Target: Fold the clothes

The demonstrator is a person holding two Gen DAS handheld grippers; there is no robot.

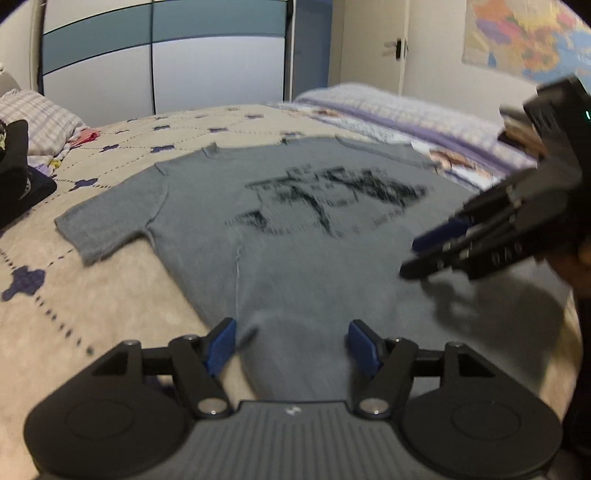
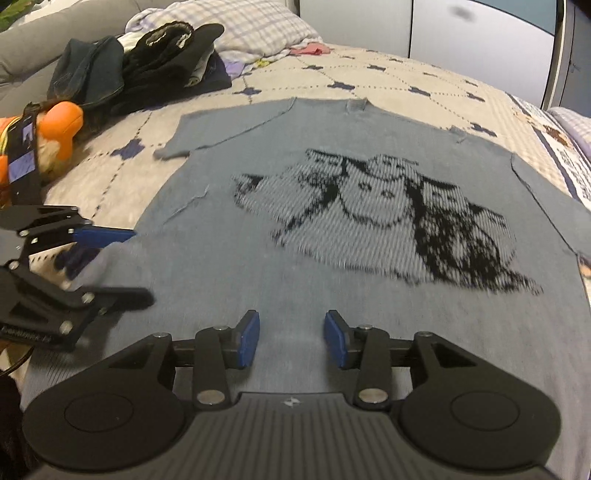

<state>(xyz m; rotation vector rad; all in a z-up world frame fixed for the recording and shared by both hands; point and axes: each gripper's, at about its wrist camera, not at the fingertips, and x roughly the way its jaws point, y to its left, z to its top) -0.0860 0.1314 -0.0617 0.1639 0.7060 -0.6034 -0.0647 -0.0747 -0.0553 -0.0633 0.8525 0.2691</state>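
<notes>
A grey-blue short-sleeved T-shirt (image 1: 295, 266) with a black and white print (image 2: 388, 214) lies spread flat, front up, on a beige quilted bed (image 1: 92, 295). My left gripper (image 1: 291, 332) hovers open over the shirt's near hem, where the cloth bulges slightly between the blue pads without being pinched. It appears blurred at the left of the right wrist view, as the left gripper (image 2: 136, 264), by the shirt's side edge. My right gripper (image 2: 291, 332) stands open just above the lower part of the shirt (image 2: 295, 277), with nothing gripped. The right gripper (image 1: 410, 258) also shows from the side.
A pile of dark clothes (image 2: 147, 62) and a checked pillow (image 2: 251, 26) lie at the bed's far left. An orange plush toy (image 2: 62, 125) sits near the left edge. A folded lilac blanket (image 1: 399, 114) lies along the far right. Wardrobe doors (image 1: 166, 55) stand behind.
</notes>
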